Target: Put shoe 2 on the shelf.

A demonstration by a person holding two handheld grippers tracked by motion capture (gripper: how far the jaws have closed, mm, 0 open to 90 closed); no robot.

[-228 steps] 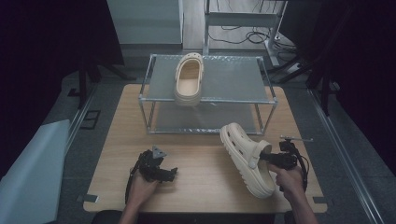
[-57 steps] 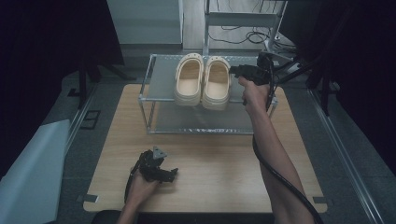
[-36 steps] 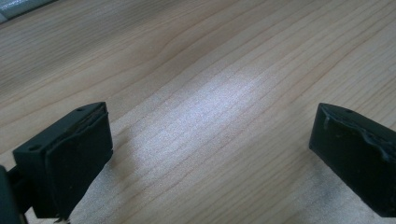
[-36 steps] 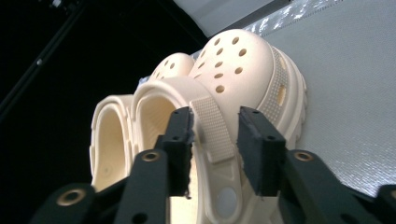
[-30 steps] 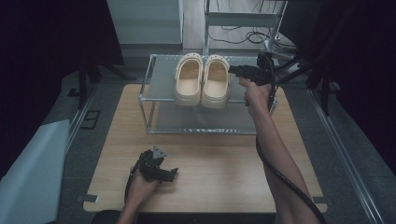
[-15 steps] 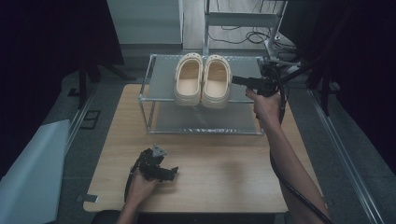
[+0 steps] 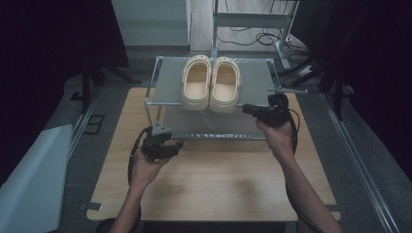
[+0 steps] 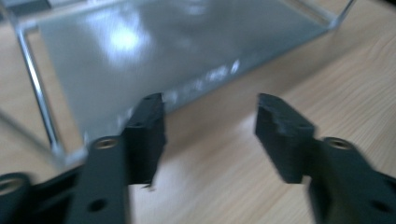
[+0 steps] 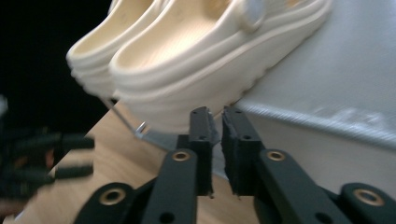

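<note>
Right hand-held gripper (image 9: 215, 140) (blurred), clogs' (image 9: 201, 60) toes cropped

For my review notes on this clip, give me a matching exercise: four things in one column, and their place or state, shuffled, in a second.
Things:
1. clogs
2. left gripper
3. right gripper
4. rack

Place or state:
A. jaws nearly together, nothing between them
B. side by side on the top shelf
C. stands at the far edge of the wooden table
D. jaws apart, nothing between them

Pairs: 1-B, 2-D, 3-A, 4-C
</note>
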